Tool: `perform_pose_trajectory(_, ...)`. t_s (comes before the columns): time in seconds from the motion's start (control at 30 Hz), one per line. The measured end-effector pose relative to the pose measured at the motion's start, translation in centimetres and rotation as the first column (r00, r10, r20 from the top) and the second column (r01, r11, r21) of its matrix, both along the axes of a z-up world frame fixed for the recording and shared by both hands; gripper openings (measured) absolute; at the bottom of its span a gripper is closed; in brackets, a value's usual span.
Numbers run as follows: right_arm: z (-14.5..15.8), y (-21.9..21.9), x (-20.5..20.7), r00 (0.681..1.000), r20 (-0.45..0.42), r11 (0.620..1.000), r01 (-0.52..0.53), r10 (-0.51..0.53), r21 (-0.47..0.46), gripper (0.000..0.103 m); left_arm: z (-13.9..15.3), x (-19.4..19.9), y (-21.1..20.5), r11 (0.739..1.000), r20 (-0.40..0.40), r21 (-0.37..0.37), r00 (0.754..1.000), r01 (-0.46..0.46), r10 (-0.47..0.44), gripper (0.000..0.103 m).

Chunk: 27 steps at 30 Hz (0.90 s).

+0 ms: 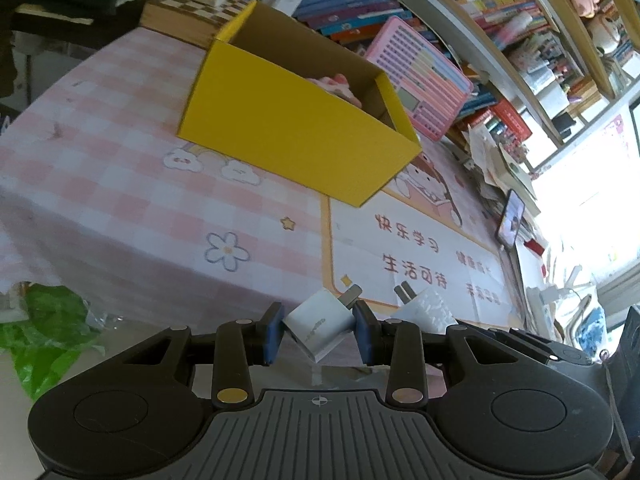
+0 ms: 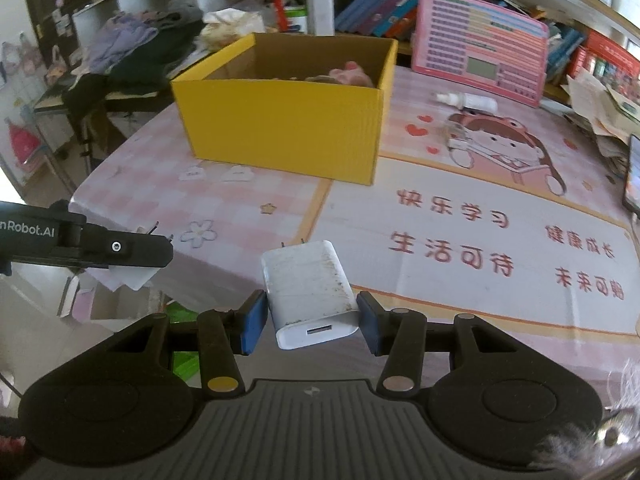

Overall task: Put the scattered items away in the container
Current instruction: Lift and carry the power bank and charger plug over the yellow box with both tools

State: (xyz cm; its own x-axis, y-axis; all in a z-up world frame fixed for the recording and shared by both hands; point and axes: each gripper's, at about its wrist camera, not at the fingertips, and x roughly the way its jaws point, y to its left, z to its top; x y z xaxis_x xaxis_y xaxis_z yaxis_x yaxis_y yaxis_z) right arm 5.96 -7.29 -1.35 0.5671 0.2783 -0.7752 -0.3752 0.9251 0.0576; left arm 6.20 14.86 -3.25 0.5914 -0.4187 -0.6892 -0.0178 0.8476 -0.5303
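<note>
Your counter (image 2: 248,216) wears a pink checked cloth with a cartoon girl and red Chinese characters. Behind it a pink learning tablet (image 2: 480,44) leans against rows of books (image 1: 352,12). You'll see a phone (image 1: 510,218) propped at the right edge, and what looks like a small white spray bottle (image 2: 468,101) lying near the tablet.
</note>
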Motion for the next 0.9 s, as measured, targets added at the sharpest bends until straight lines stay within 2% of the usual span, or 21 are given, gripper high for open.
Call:
perform_pose_trajectory(0.3, 0.8, 2.9, 1.3, 0.993, 0.039, 0.994, -0.112, 0.112, 0.003, 0.046, 1.0, -0.5, 2.3, 0.995, 0.038, 0.027, 0.995, -0.094, 0.093, 0.035)
perform_pose_trajectory(0.53, 1.0, 3.7, 2.6, 0.988, 0.058, 0.989, -0.146, 0.146, 0.005, 0.046, 1.3, 0.1, 2.9, 0.990, 0.051, 0.035, 0.990, -0.134, 0.132, 0.035)
perform_pose_trajectory(0.73, 1.6, 3.5, 5.0, 0.981, 0.112, 0.987, -0.162, 0.159, 0.013, 0.046, 2.5, 2.2, 2.8, 0.984, 0.099, 0.076, 0.983, -0.160, 0.152, 0.035)
perform_pose_trajectory(0.9, 3.0, 3.0, 8.0, 0.973, 0.161, 0.984, -0.173, 0.166, 0.033, 0.046, 4.3, 5.3, 2.1, 0.980, 0.162, 0.121, 0.978, -0.155, 0.135, 0.035)
